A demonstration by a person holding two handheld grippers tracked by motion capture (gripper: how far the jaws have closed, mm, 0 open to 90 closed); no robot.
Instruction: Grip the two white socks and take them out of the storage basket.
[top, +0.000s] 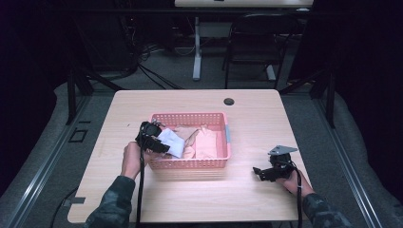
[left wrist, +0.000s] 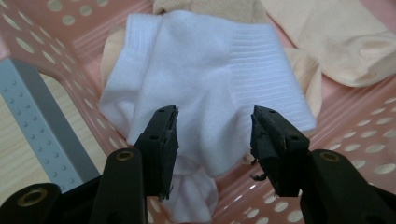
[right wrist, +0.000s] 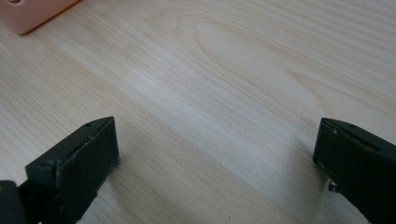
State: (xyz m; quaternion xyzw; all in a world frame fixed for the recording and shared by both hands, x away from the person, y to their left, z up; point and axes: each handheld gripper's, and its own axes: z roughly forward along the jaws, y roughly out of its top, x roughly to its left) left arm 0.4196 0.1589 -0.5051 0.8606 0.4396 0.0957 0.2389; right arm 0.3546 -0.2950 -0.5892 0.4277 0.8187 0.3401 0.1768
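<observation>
Though sock [left wrist: 205, 88] sits betw. left claw [left wrist: 215, 140], grip unclear; right claw [right wrist: 215, 154] released.

Your high view is lit from above: the worktop [top: 247, 114] glows pale and evenly while the room around it drops to near black. Soft, low-resolution picture, fine detail smeared. A faint shadow sits under the near wall of the pink basket [top: 190, 164]. In your left gripper view the white sock [left wrist: 210, 88] is bright, close to washing out, its ribbing still readable; the claw tips at the bottom edge are slightly soft. Your right gripper view shows mild sheen on the wood grain, with dim shadows beside the black jaws.
</observation>
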